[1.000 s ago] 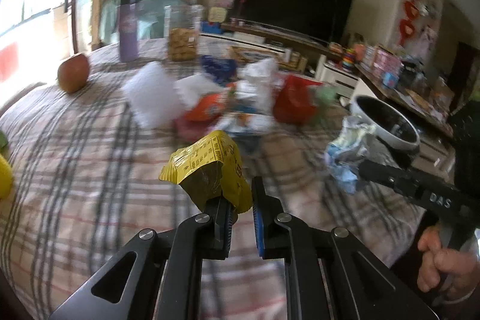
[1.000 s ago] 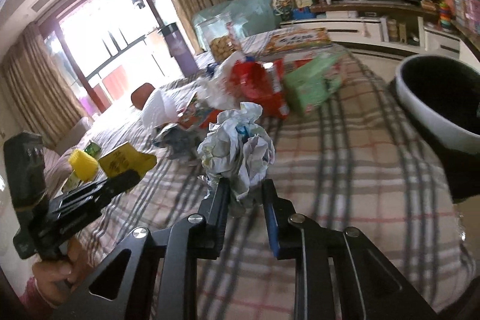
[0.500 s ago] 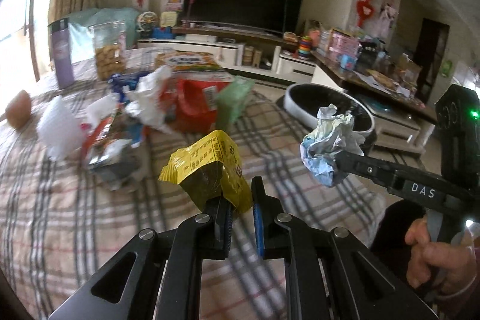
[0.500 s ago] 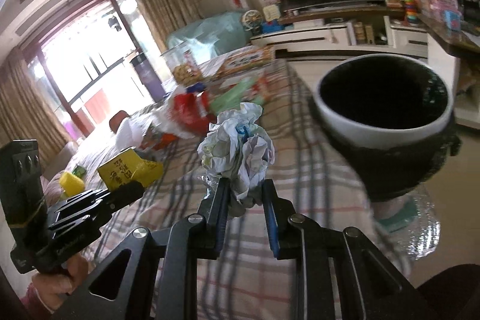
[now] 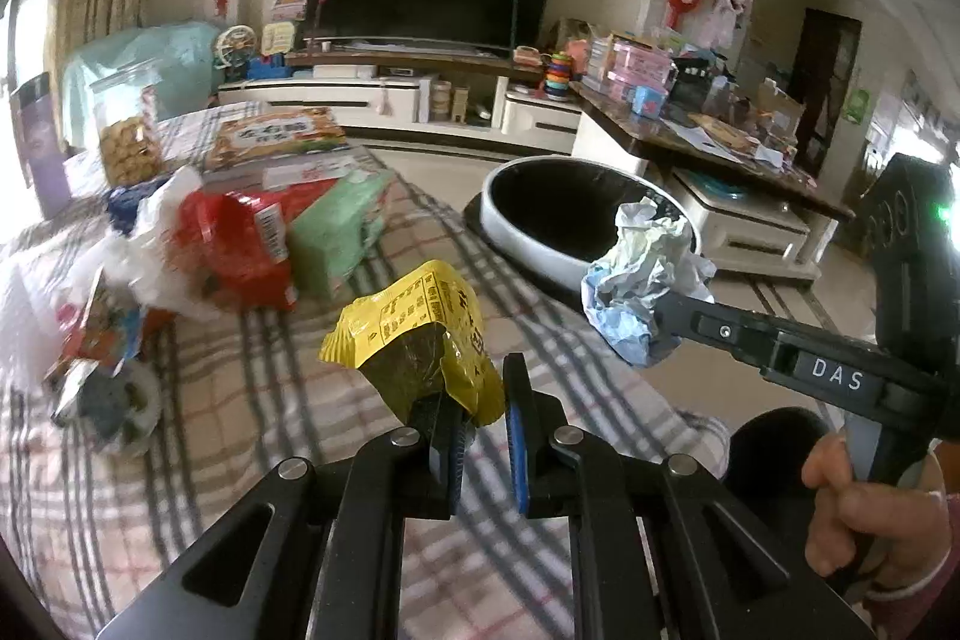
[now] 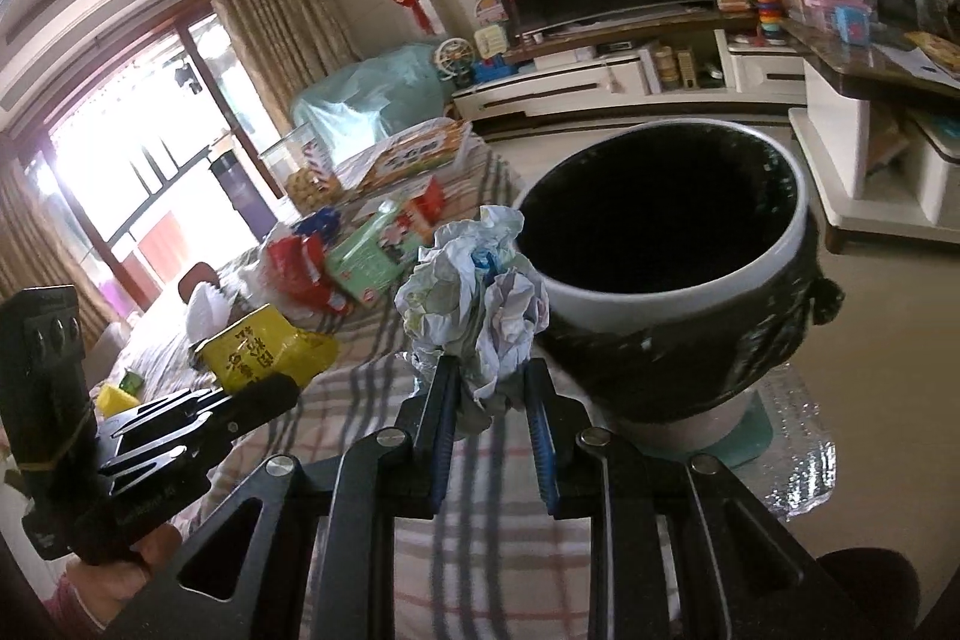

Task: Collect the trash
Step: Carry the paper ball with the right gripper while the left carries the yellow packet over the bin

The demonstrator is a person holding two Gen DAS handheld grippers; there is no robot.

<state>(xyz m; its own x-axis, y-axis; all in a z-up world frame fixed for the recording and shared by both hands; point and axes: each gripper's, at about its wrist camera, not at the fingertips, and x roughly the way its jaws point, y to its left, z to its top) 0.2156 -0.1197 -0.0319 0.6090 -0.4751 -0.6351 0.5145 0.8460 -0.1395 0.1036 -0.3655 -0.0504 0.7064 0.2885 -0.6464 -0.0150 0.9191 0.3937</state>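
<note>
Crinkled yellow wrapper (image 5: pixel 420 334), crumpled paper wad (image 6: pixel 474 304) — probably foil-lined.

Open bin mouth (image 6: pixel 660 244) beside cluttered tabletop (image 6: pixel 372 244).

Both tongs shut on loads: L (image 5: pixel 480 412), R (image 6: pixel 489 394).

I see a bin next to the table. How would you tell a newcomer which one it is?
Find the table with the checked cloth, then look just past its edge, on the floor side toward the TV. There stands the trash bin, round with a white rim and a black liner inside: the only large open container in view.
</note>
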